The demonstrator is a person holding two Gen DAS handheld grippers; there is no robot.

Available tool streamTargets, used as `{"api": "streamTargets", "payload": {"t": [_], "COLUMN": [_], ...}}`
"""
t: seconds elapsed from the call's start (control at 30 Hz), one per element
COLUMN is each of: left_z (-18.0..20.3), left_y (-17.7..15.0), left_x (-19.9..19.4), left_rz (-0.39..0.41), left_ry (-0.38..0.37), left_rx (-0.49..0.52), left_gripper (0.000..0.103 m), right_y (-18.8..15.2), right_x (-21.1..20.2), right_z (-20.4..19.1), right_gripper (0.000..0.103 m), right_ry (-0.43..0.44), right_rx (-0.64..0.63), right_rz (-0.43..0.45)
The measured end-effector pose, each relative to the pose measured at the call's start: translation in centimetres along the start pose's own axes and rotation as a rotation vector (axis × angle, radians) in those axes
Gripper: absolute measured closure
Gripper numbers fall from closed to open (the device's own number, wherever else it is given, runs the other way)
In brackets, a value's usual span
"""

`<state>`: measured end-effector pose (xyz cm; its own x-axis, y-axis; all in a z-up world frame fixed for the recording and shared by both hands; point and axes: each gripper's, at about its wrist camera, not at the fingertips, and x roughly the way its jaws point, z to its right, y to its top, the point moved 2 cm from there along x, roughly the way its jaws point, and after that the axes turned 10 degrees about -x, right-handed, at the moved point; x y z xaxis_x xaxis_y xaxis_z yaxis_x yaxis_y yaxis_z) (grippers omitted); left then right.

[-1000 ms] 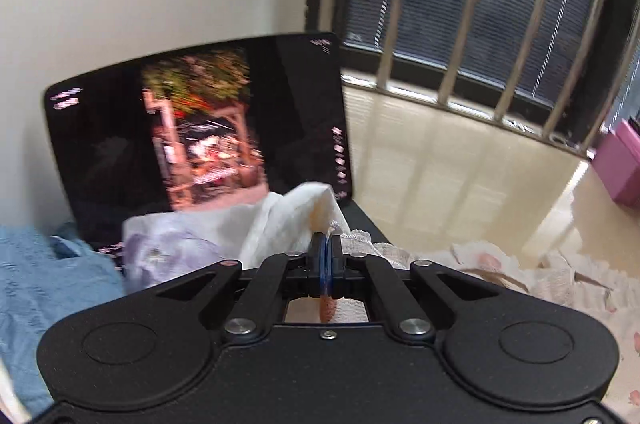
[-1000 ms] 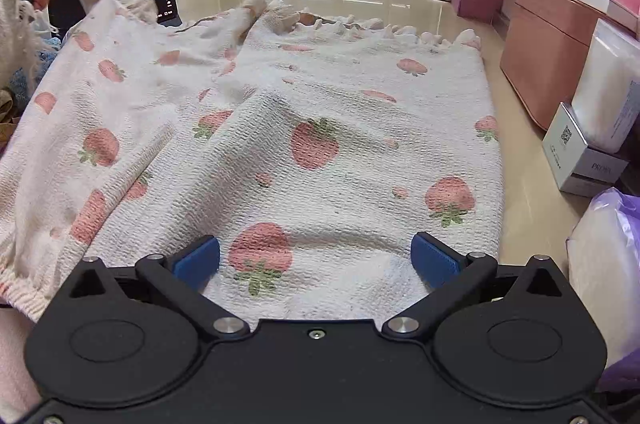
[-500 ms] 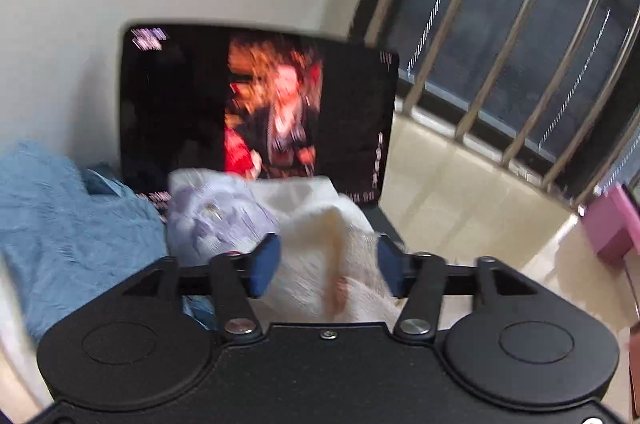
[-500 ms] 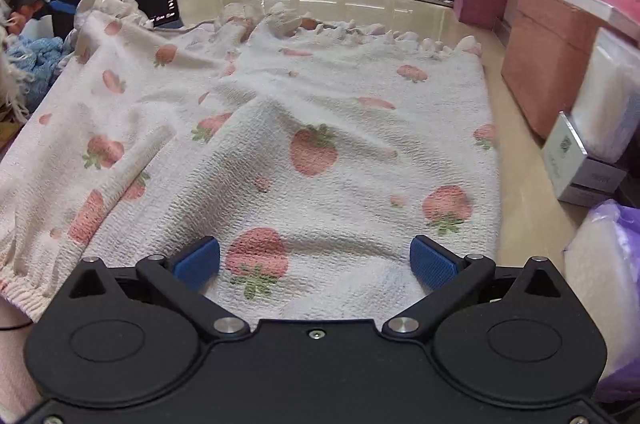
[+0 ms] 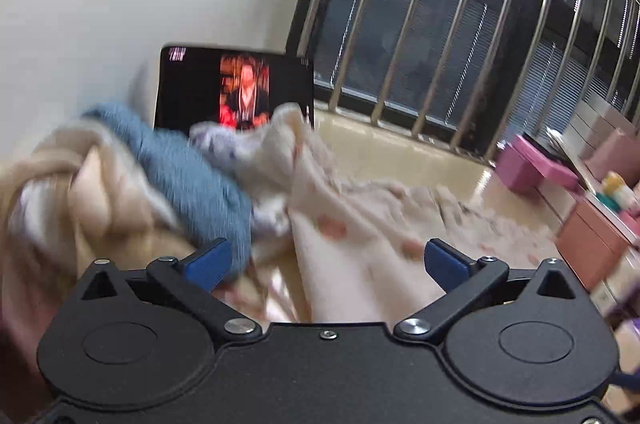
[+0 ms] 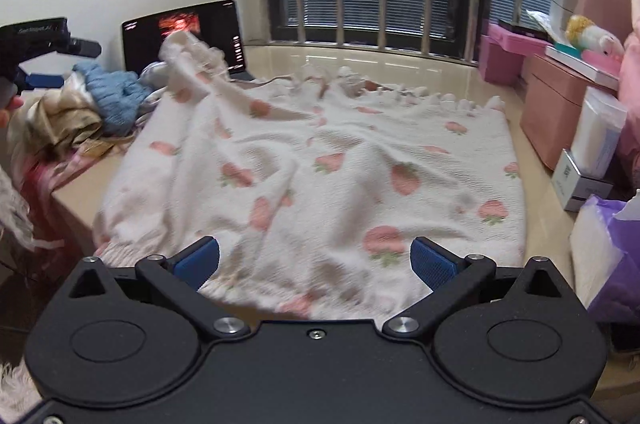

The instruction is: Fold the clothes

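Since a second ago the left gripper (image 5: 326, 262) let go of the cloth corner it was pinching; its jaws have just been opening and now stand wide with nothing pressed between them, and it's pulled back from the tablet (image 5: 234, 90). That corner now sits draped on the clothes pile (image 6: 96, 104) in front of the tablet. Right gripper (image 6: 314, 262) is wide too, hovering over the near hem, not touching as far as I can tell. Strawberry cloth (image 6: 340, 176) lies spread on the table (image 6: 540, 252), a bit rumpled, left side bunched up toward the pile. Left view is pretty blurry.
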<state>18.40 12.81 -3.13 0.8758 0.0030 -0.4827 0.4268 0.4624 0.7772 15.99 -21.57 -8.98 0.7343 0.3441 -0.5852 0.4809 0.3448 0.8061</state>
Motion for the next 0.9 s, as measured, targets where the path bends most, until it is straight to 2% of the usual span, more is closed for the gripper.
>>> {"api": "streamTargets", "payload": {"t": [0.17,0.33,0.43,0.57,0.77,0.8,0.9], "left_z": [-1.1,-2.9,-4.0,-5.2,-6.3,-6.5,-6.5], "left_y": [-4.2,-4.6,-4.3,-4.4,-4.8,-4.9,-4.7], "left_x": [-2.4,-3.8,-4.5,-5.6,-6.3,-6.3,-5.6], "left_rz": [-0.097,-0.101,-0.096,-0.091,-0.106,-0.111,-0.141], "left_ry": [0.013,0.032,0.028,0.016,0.007,0.006,0.008], "left_rx": [0.048,0.068,0.045,0.034,0.029,0.032,0.049], "left_gripper": [0.000,0.000,0.000,0.000,0.000,0.000,0.000], "right_y": [0.3,0.8,1.1,0.9,0.2,0.0,-0.2], "right_x": [-0.9,-1.2,-0.5,1.5,4.4,4.5,4.7], "right_z": [-3.8,-8.6,-12.3,-16.9,-19.5,-19.8,-20.1], "right_gripper": [0.000,0.000,0.000,0.004,0.021,0.029,0.070], "right_ry": [0.057,0.104,0.118,0.042,-0.026,-0.038,-0.072], "right_rx": [-0.045,-0.156,-0.292,-0.534,-0.684,-0.709,-0.757], "right_rz": [-0.008,0.010,0.012,-0.002,-0.079,-0.084,-0.089]}}
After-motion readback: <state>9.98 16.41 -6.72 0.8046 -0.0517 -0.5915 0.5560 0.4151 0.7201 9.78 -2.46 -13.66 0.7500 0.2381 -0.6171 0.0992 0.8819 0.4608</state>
